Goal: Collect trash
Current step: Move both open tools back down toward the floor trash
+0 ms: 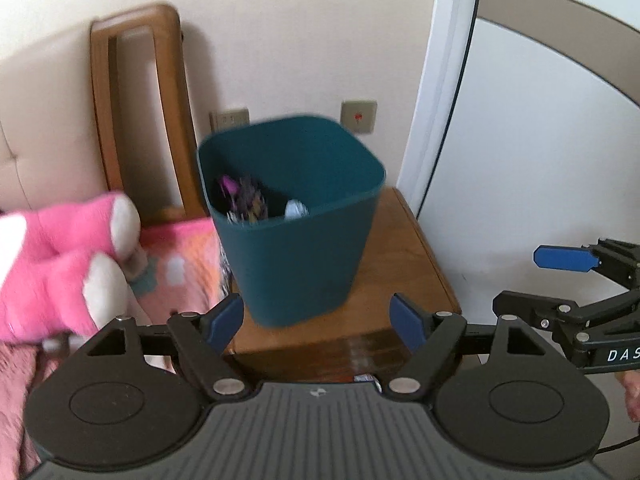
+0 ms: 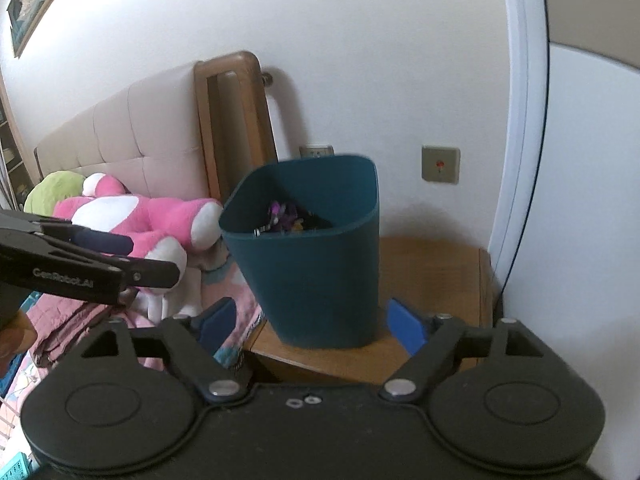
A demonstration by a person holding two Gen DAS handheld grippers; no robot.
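"DAS" on right gripper (image 1: 560, 276) body; "GenRobot.AI" on left gripper (image 2: 128, 258) body

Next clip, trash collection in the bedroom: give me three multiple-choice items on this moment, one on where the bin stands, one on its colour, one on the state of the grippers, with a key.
1. The bin stands on:
A. the wooden nightstand
B. the bed
C. the floor

2. The bin's colour:
A. white
B. red
C. dark teal

3. The left gripper and right gripper are:
A. both clamped on the bin
B. both open, holding nothing
C. each gripping a wrapper

Key: 1 A, its base sits on the wooden top; 2 C, teal walls in both views; 3 B, the blue pads stand apart with nothing between them.
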